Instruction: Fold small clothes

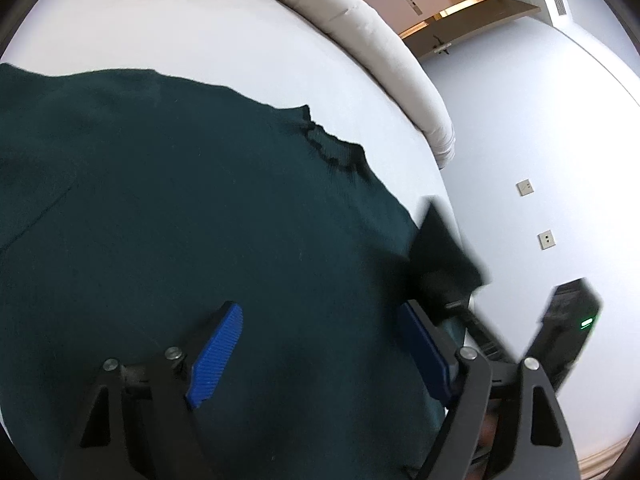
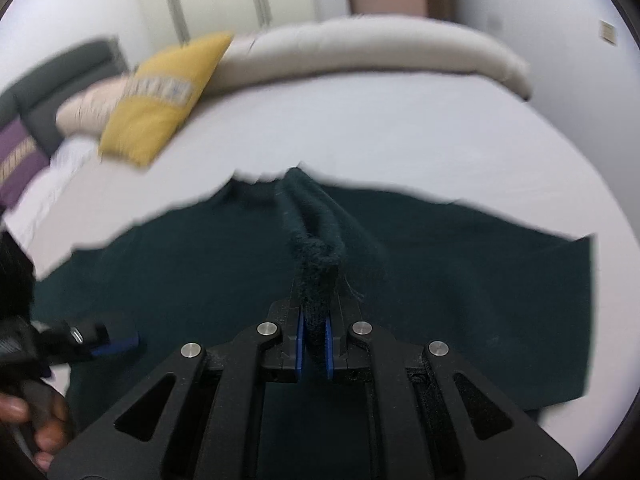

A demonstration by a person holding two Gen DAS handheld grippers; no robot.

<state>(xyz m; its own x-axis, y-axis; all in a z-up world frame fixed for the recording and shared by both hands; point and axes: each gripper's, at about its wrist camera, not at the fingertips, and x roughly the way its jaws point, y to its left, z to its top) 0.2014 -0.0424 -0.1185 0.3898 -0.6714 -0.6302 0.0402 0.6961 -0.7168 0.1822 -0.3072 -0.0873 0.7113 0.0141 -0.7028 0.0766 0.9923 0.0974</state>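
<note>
A dark green knitted garment (image 1: 180,208) lies spread on the white bed sheet (image 1: 200,36). My left gripper (image 1: 318,354) is open, its blue pads (image 1: 218,354) wide apart just above the cloth, holding nothing. My right gripper (image 2: 314,344) is shut on a bunched ridge of the green garment (image 2: 316,252) and lifts it a little off the rest of the garment (image 2: 480,280). The right gripper shows blurred in the left wrist view (image 1: 444,256). The left gripper shows at the left edge of the right wrist view (image 2: 116,346).
A yellow pillow (image 2: 164,100) and a rolled beige duvet (image 2: 360,52) lie at the far side of the bed. A grey headboard (image 2: 60,80) and purple cushion (image 2: 16,160) are at far left. The bed's edge and the wall with sockets (image 1: 546,239) are to the right.
</note>
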